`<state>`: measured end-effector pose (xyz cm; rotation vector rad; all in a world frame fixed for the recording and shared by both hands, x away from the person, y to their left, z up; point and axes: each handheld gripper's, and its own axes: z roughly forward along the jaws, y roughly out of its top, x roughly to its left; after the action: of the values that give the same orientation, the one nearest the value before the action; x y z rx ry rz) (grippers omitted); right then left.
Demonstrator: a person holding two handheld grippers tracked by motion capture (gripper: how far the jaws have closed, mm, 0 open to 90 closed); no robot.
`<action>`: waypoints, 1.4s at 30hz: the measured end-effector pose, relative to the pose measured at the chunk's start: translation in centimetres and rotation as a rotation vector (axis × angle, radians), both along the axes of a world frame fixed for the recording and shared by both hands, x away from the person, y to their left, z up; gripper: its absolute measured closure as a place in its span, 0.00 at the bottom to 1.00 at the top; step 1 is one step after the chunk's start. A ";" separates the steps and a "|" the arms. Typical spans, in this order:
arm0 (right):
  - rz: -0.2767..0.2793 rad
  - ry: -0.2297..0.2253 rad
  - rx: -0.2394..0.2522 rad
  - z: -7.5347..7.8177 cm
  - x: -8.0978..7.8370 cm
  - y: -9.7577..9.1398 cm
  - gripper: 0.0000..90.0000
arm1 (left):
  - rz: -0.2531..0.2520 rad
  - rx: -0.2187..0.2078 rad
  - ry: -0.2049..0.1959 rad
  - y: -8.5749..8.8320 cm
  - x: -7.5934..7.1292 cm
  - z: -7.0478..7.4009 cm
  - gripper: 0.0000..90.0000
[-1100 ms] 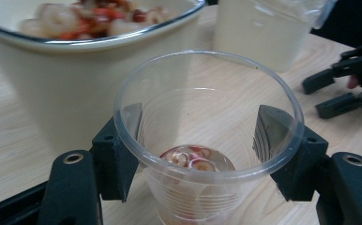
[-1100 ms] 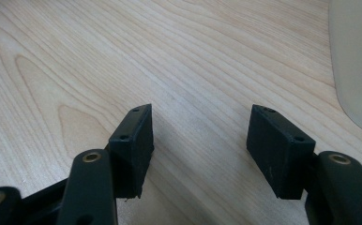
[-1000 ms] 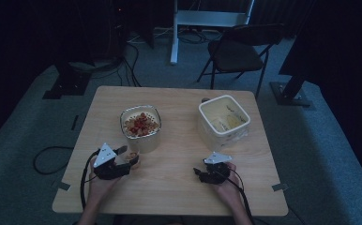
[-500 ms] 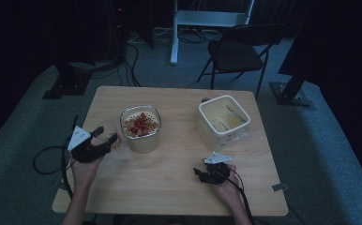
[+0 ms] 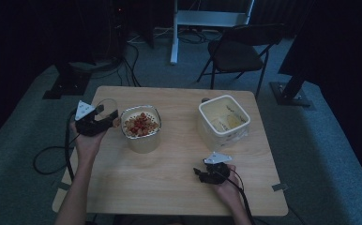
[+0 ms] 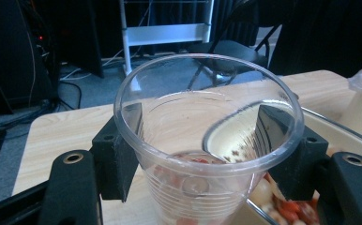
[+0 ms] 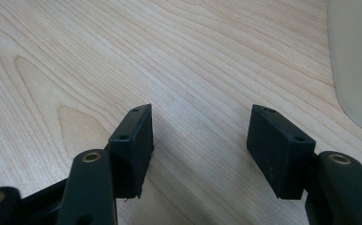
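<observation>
L gripper (image 5: 105, 120) clamps a clear plastic cup (image 6: 207, 140) betw. its jaws, just beside the bowl of red/tan bits (image 5: 140, 127) at tabletop (image 5: 169, 178) left. R gripper (image 7: 198, 140) empty, jaws apart, low over the wood near the white tub (image 5: 223, 120).

Clear plastic cup (image 6: 207, 154) beside the bean container.
Upright, clamped between the left gripper's (image 5: 105, 118) jaws, just left of the cream tub of red and tan beans (image 5: 140, 127).
</observation>
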<state>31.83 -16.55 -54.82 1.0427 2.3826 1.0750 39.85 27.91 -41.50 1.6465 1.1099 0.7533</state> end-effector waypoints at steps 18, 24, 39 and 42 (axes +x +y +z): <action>-0.002 -0.001 0.001 0.0 0.0 0.0 0.45 | -0.008 0.030 0.007 -0.6 3.3 1.6 0.39; -0.002 -0.001 0.000 0.0 0.0 0.0 0.45 | -0.016 0.071 -0.004 -0.7 3.1 2.0 0.39; -0.003 0.001 0.001 0.0 -0.1 0.1 0.45 | -0.013 0.254 -0.032 -1.3 2.3 3.3 0.39; -0.003 0.001 0.001 0.0 -0.1 0.0 0.45 | -0.010 0.305 -0.038 -1.5 2.2 3.6 0.39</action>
<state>31.76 -16.50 -54.82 1.0468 2.3805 1.0749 42.07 26.41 -37.89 1.8804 0.9958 0.9810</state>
